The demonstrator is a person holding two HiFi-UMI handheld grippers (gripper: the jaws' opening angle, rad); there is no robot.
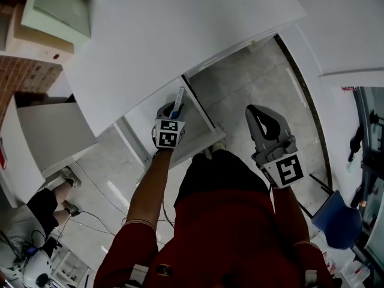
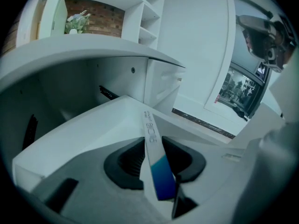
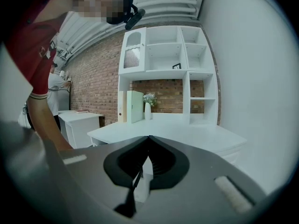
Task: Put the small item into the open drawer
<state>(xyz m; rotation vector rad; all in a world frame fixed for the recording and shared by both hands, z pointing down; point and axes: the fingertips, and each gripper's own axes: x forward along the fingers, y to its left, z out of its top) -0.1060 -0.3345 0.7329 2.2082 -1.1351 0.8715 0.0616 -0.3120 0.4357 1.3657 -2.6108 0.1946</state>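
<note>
- I am looking at the left gripper (image 1: 171,110). Its jaws are clamping on the strip (image 2: 154,158), which is sitting in the slit between them with nothing else there.
- In the left gripper view the strip's long axis is running from its blue end at 5 o'clock, down by the jaw roots, to its white printed end at 12 o'clock, past the tips. It is leaning slightly across the slit, not lying square in it.
- The drawer (image 2: 84,129) is lying straight ahead of the jaws and below them. Its white walls are filling the view from 9 to 1 o'clock, with the strip's free end pointing over its inside.
- In the head view the strip is sticking out of the gripper toward 12 o'clock, over the drawer's bare floor and just under the edge of the desk top (image 1: 180,29).
- The right gripper (image 1: 257,114) is hanging at 3 o'clock from the left one, over the floor tiles and well apart from the drawer. Its jaws are resting together on nothing.
- I am judging that the left gripper is the nearer one and already over the target, so the drop is depending only on the jaws parting. The strip's lean is making me expect it to tip toward 11 o'clock as it is falling.
</note>
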